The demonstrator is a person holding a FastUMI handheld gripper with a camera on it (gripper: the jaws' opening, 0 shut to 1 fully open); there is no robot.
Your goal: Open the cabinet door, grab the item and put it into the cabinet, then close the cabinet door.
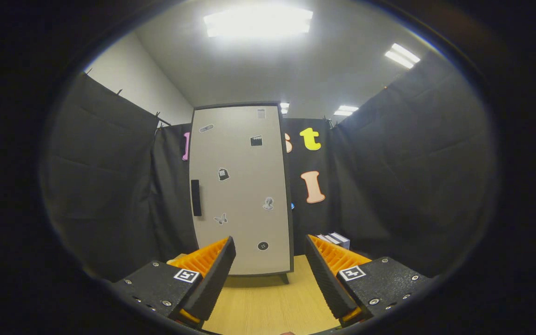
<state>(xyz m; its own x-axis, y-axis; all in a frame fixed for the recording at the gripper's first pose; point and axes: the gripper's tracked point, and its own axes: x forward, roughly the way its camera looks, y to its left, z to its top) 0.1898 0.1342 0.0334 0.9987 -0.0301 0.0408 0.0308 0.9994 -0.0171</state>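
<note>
A tall grey cabinet (241, 190) stands upright on the wooden table (268, 302), straight ahead of the fingers and beyond them. Its door is shut and carries several small stickers. A dark vertical handle (196, 197) sits at the door's left edge. My gripper (270, 249) is open, with nothing between its fingers, and hangs a short way in front of the cabinet's lower part. A small stack of box-like items (335, 240) lies on the table to the right of the cabinet, just past the right finger.
Black cloth walls close in the booth on the left, the right and behind the cabinet. Bright ceiling lights (258, 21) shine overhead. Bare wooden tabletop stretches between the fingers and the cabinet's foot.
</note>
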